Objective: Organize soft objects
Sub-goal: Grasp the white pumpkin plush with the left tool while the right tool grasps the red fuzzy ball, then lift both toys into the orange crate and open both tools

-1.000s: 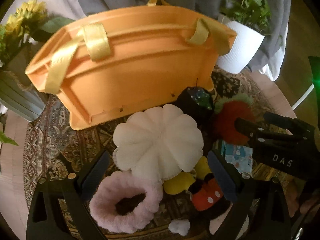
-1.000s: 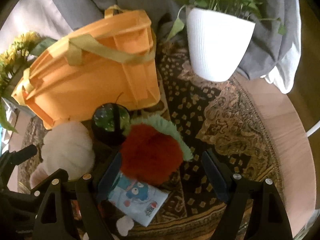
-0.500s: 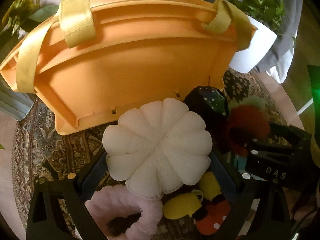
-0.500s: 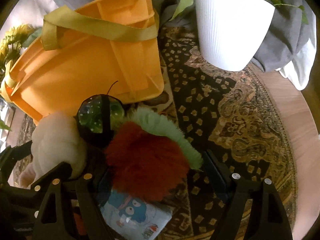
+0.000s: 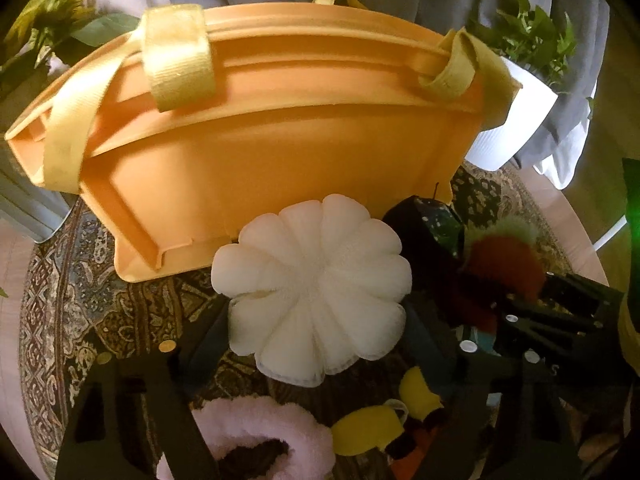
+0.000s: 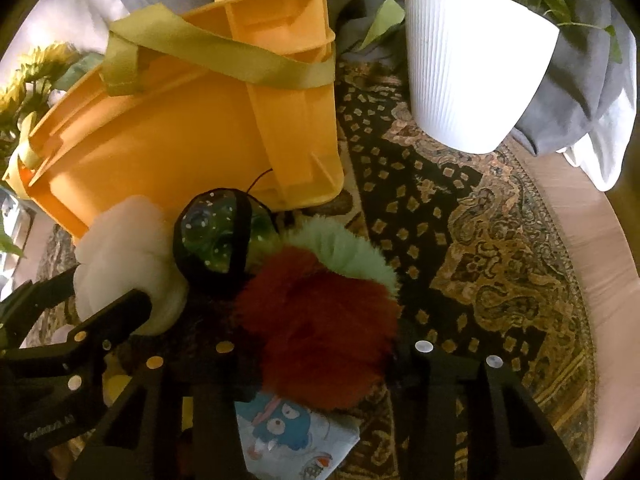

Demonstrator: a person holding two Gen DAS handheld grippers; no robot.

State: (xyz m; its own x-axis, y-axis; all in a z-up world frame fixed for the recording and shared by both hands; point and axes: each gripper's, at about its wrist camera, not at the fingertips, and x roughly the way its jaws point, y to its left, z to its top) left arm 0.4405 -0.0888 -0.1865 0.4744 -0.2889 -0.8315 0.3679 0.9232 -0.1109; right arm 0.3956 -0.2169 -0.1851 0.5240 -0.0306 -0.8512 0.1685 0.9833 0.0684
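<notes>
A white pumpkin-shaped plush [image 5: 316,292] sits between the fingers of my left gripper [image 5: 316,336], which is shut on it and holds it just in front of the orange basket [image 5: 280,152]. My right gripper [image 6: 316,344] is shut on a red furry plush with a green fringe [image 6: 320,320]. A dark green-spotted ball [image 6: 218,236] lies between the two plushes. A pink fluffy ring [image 5: 256,436] and a yellow and red plush [image 5: 384,428] lie below on the rug. A blue printed pouch [image 6: 288,436] lies under the red plush.
The orange basket [image 6: 192,128] with yellow straps stands on a patterned rug [image 6: 480,248]. A white plant pot [image 6: 472,76] stands at the right, sunflowers [image 5: 44,24] at the left. Grey cloth [image 6: 580,92] lies behind.
Both grippers have moved toward the basket and closed on their plushes. The white plush has risen off the pink ring, and the red plush has lifted off the blue pouch.
</notes>
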